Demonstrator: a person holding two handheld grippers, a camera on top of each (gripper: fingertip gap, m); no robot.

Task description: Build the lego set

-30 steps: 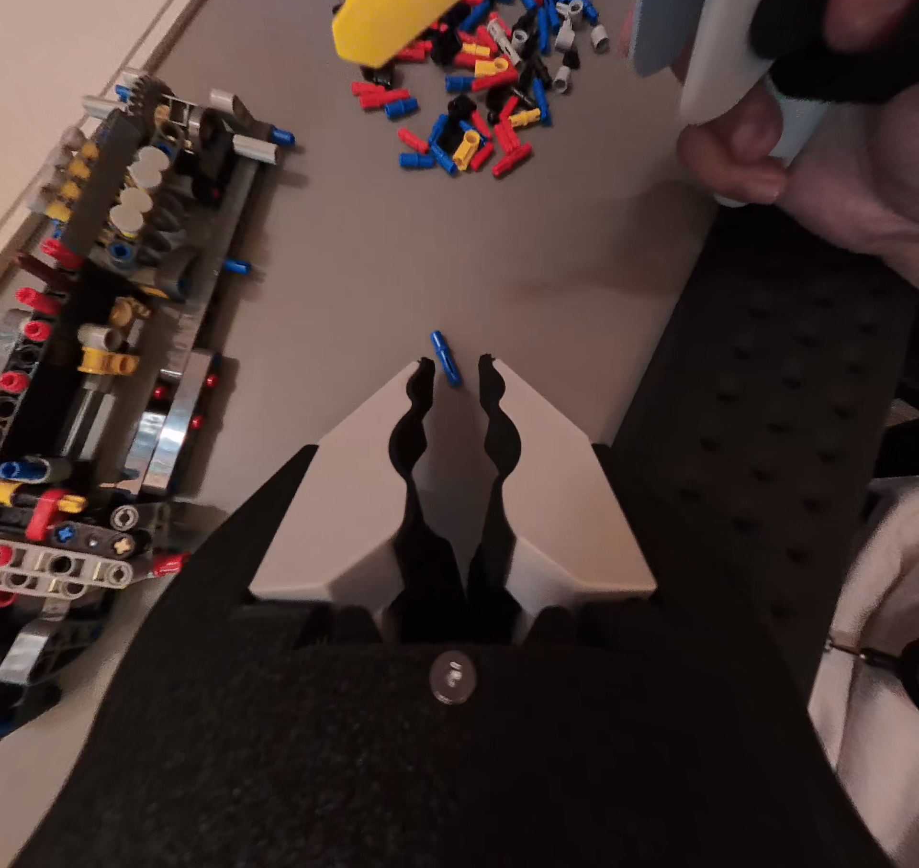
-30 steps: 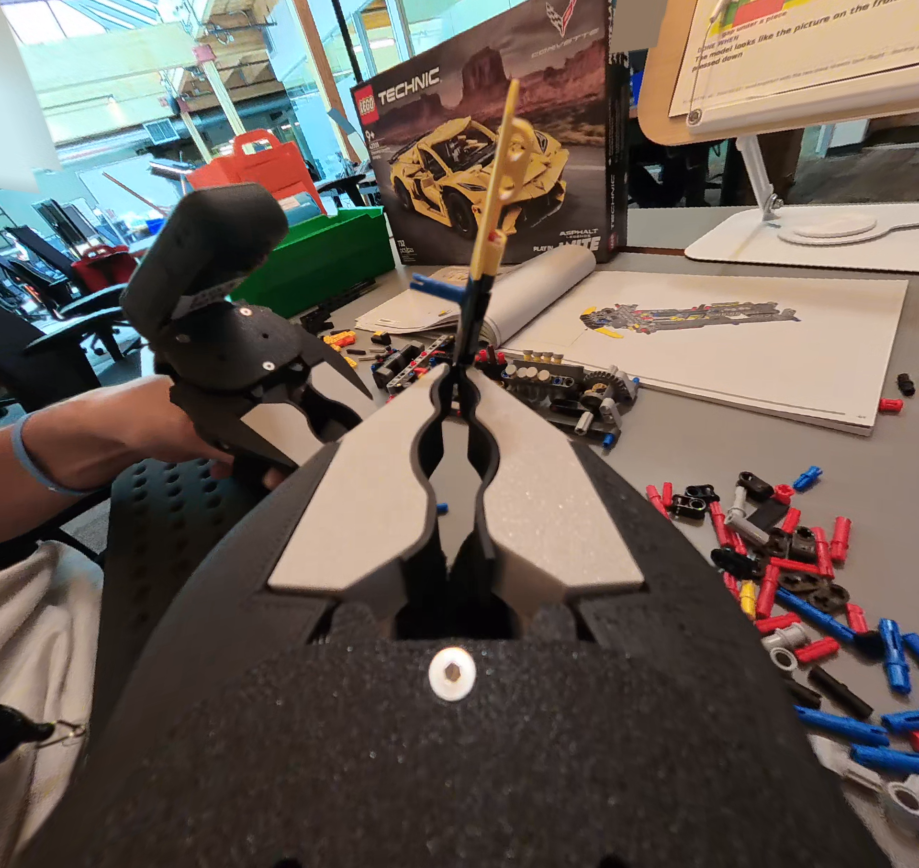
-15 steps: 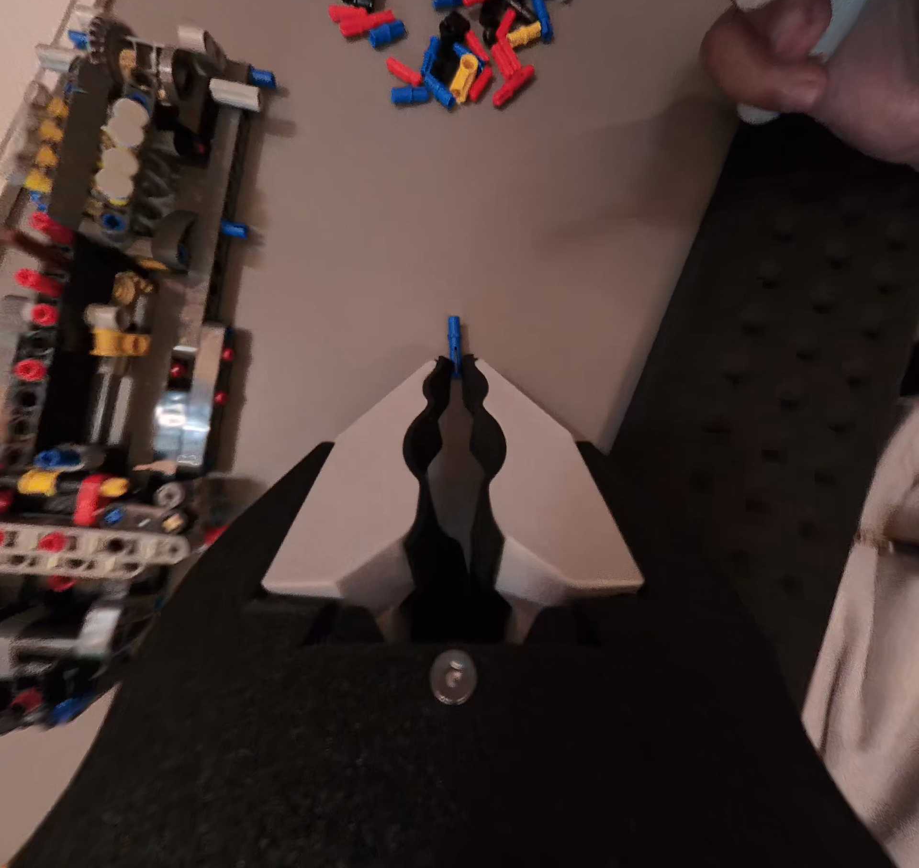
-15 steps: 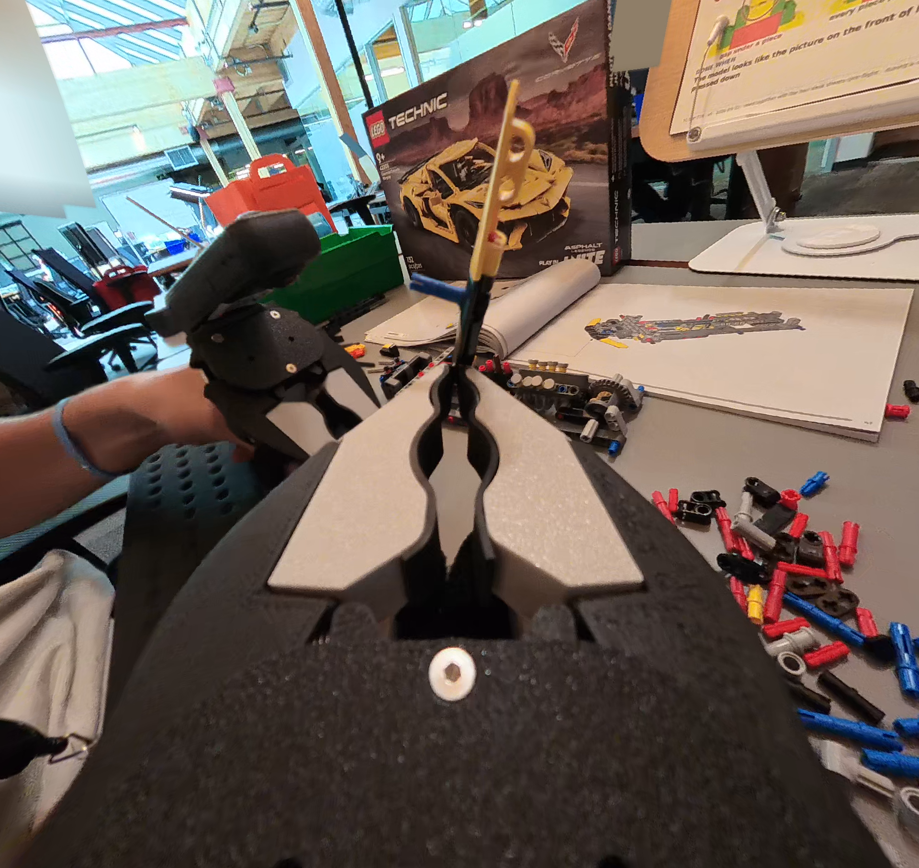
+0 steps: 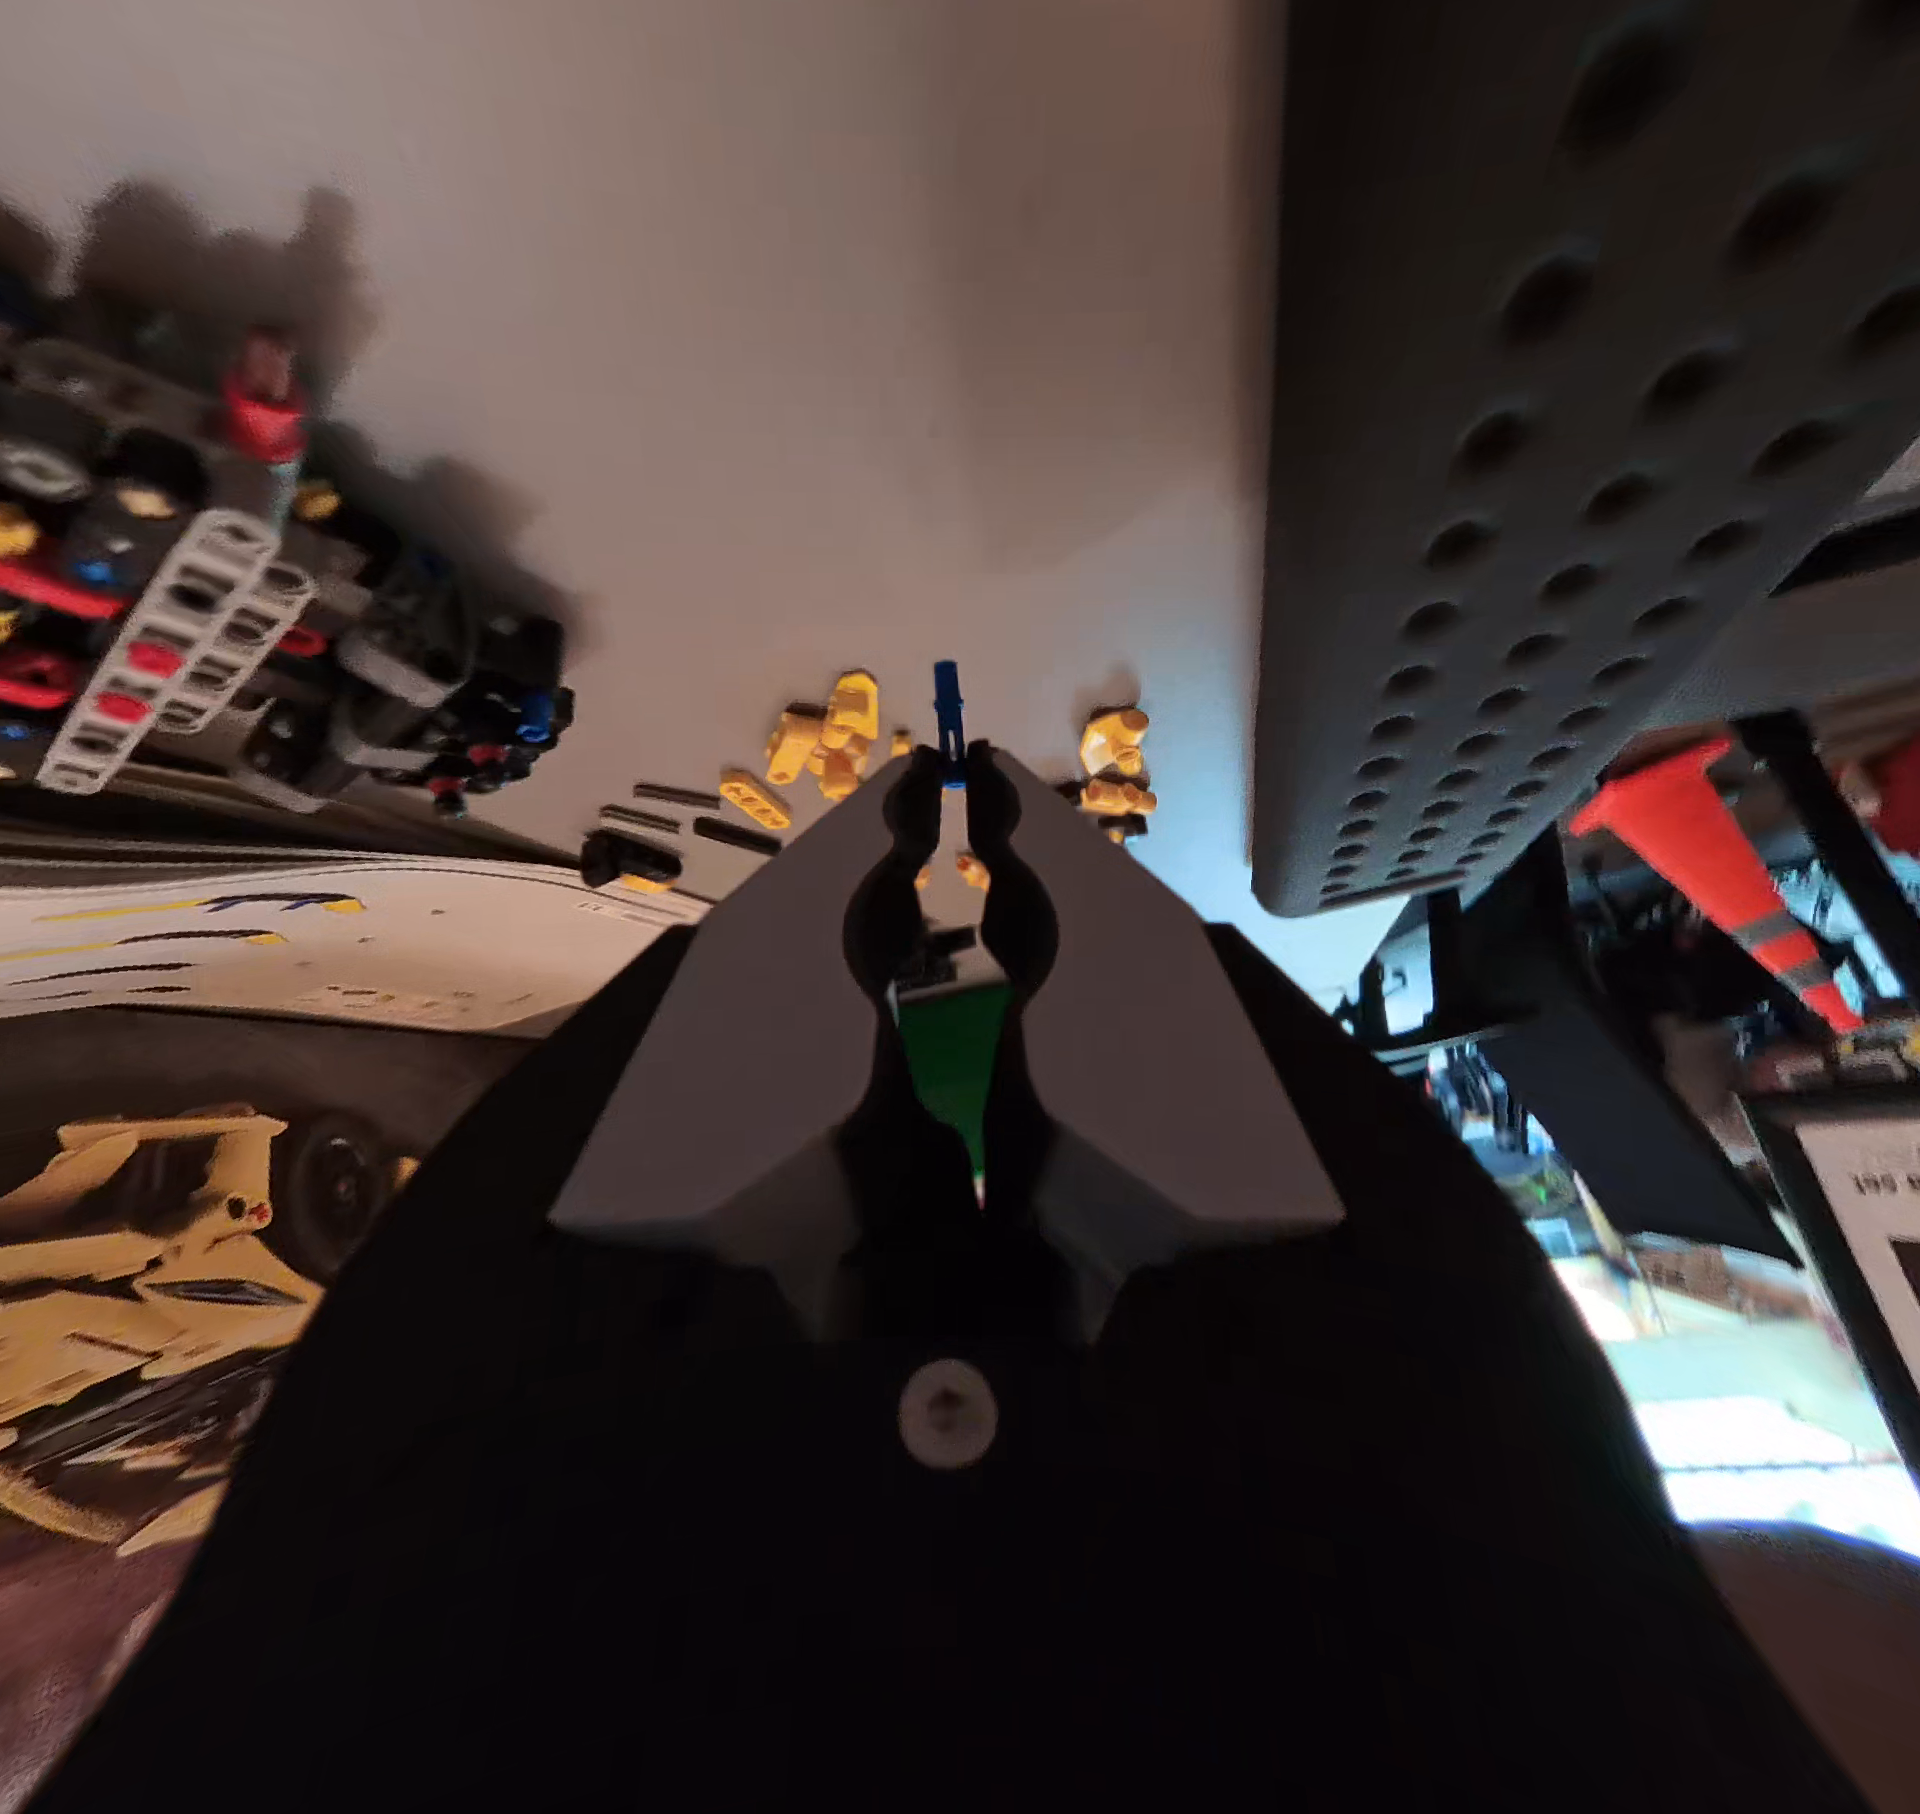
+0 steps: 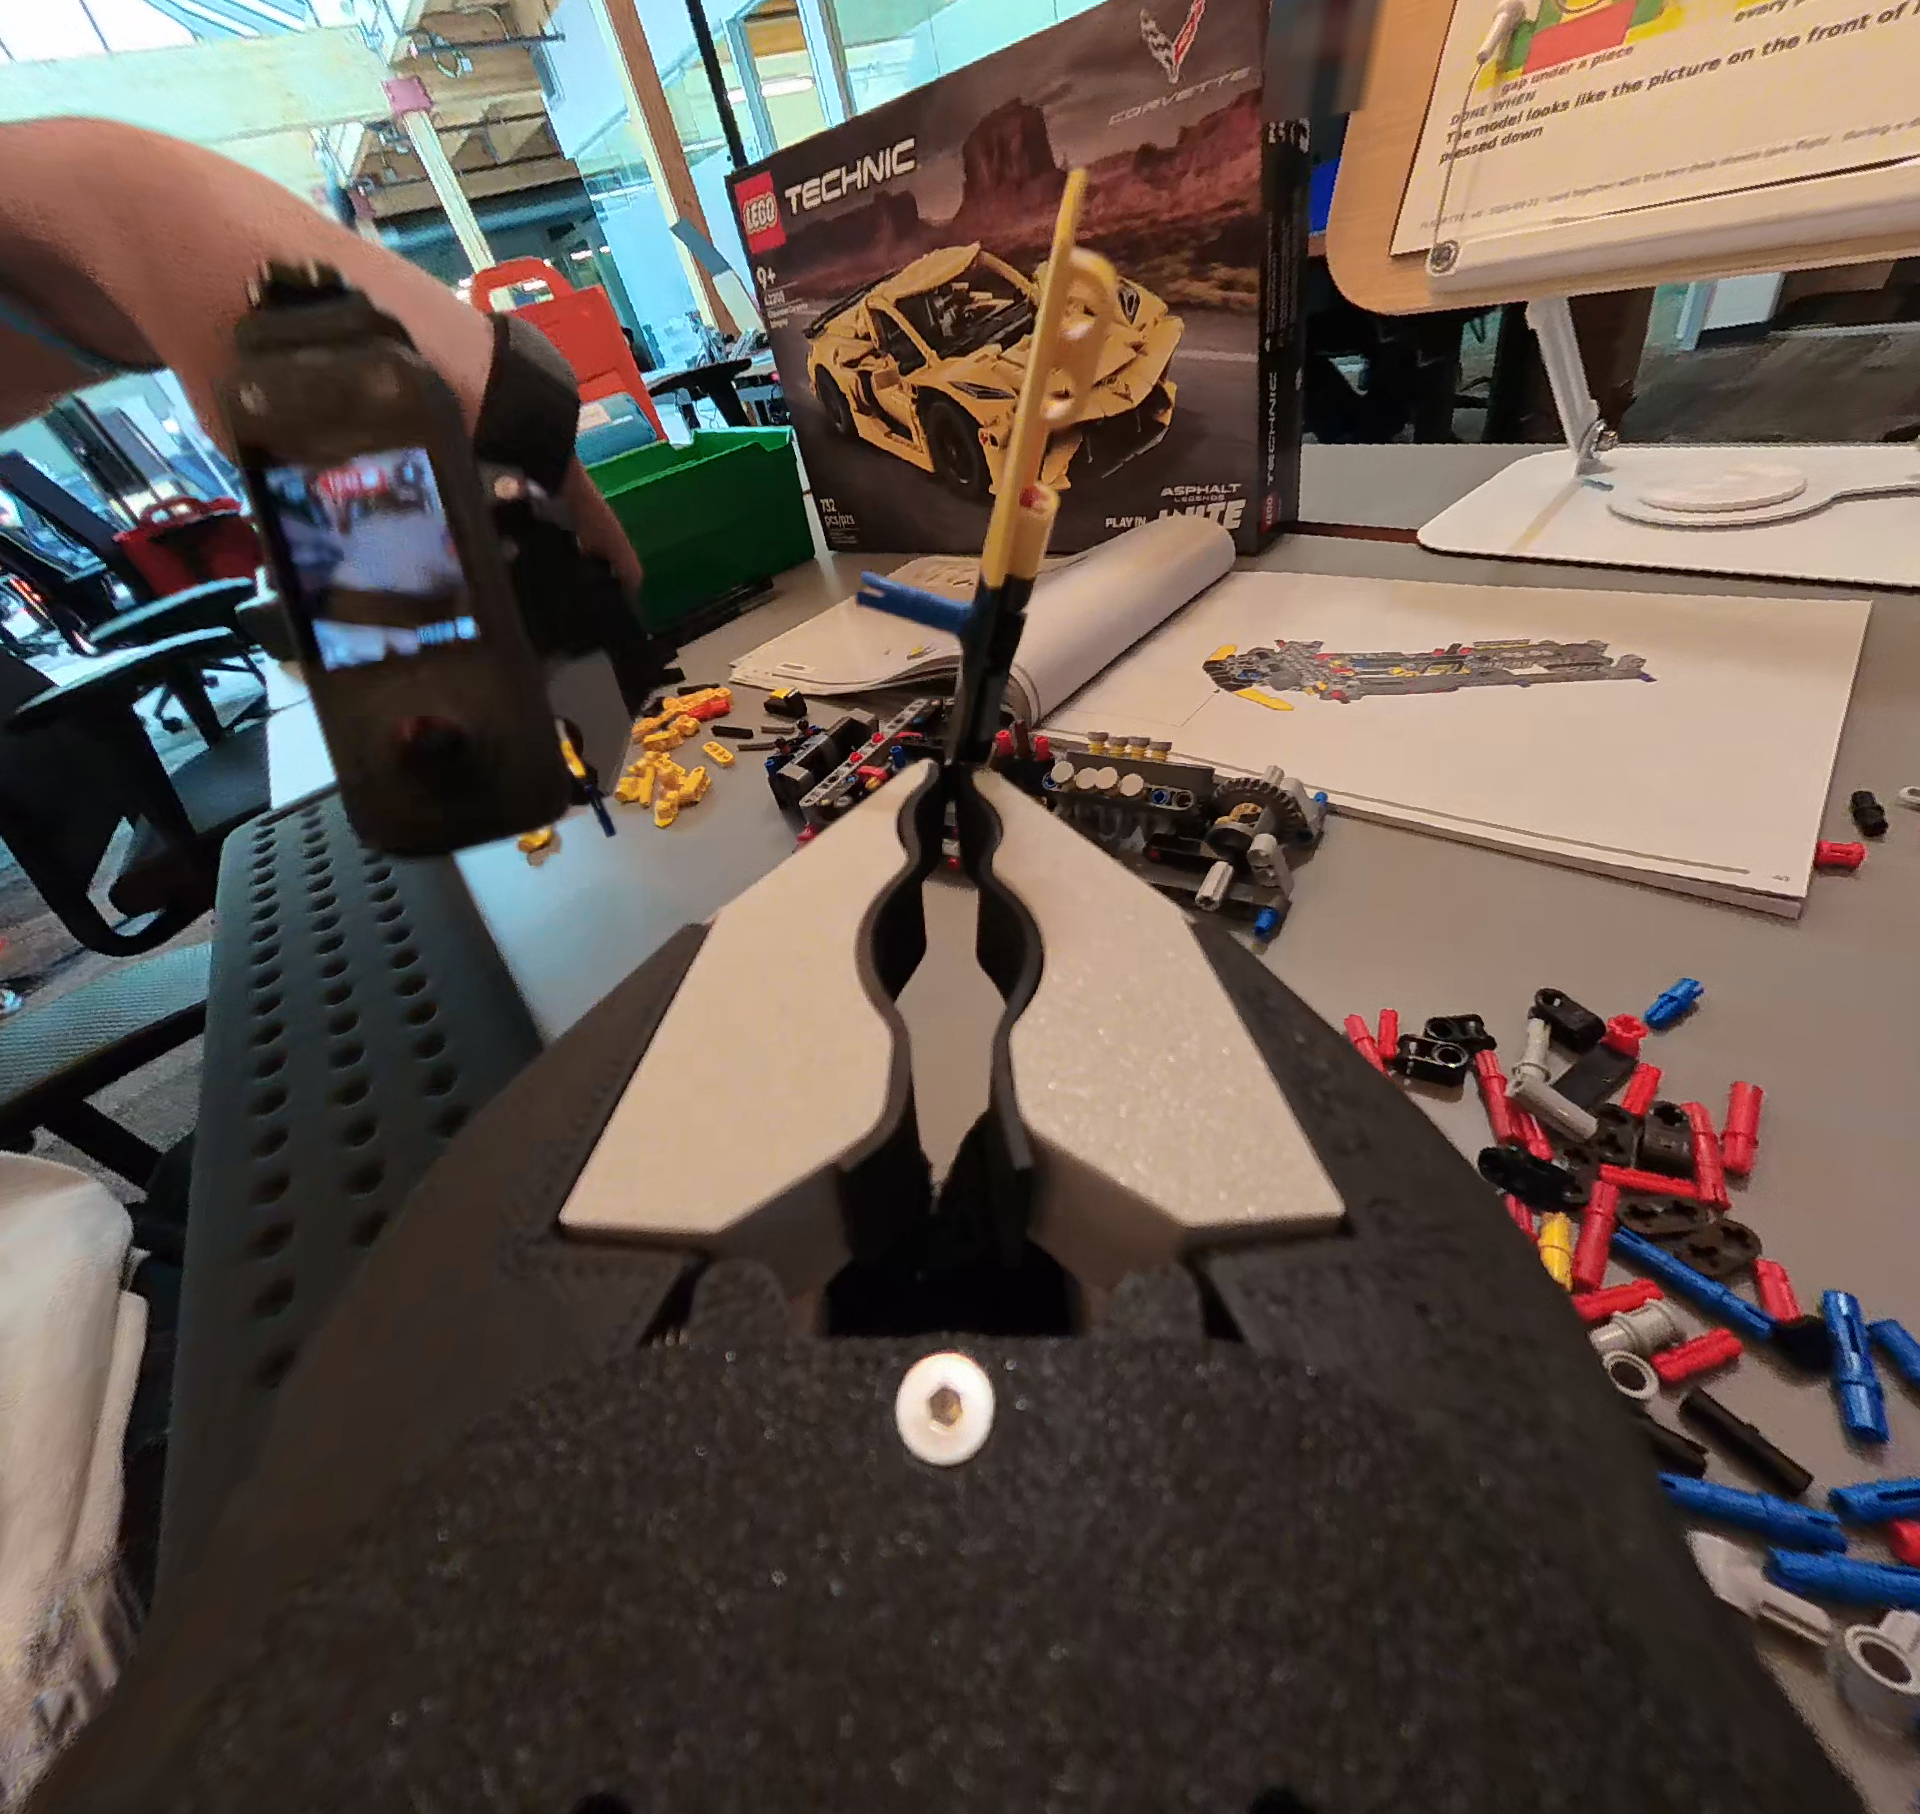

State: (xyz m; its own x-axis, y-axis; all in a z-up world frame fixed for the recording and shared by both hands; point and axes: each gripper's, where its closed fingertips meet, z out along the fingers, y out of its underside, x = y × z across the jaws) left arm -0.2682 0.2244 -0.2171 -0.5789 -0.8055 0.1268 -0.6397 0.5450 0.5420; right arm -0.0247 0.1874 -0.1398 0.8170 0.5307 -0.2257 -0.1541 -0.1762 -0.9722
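Note:
My left gripper (image 5: 945,767) is shut on a small blue pin (image 5: 945,710), held in the air with the view turned over. The gripper's black body (image 6: 395,621) shows from behind in the right wrist view, with the pin's tip (image 6: 601,814) below it. My right gripper (image 6: 956,782) is shut on the black beam (image 6: 987,663) of a sub-assembly. It holds it upright, with a yellow panel (image 6: 1049,362) on top and a blue pin (image 6: 909,603) sticking out left. The partly built chassis (image 6: 1143,798) lies on the table behind it and also shows in the left wrist view (image 5: 260,642).
A pile of red, blue and black pins (image 6: 1662,1193) lies at the right. Small yellow pieces (image 6: 665,756) lie left of the chassis. An open instruction booklet (image 6: 1455,704), the set's box (image 6: 1018,330), a green bin (image 6: 707,507) and a black perforated pad (image 6: 343,985) surround the work area. The tips of one gripper are about 25 cm away from the tips of the other.
My left gripper closed on the blue pin on the table, lifted it and turned over toward the right gripper. My right gripper stayed nearly still with its sub-assembly.

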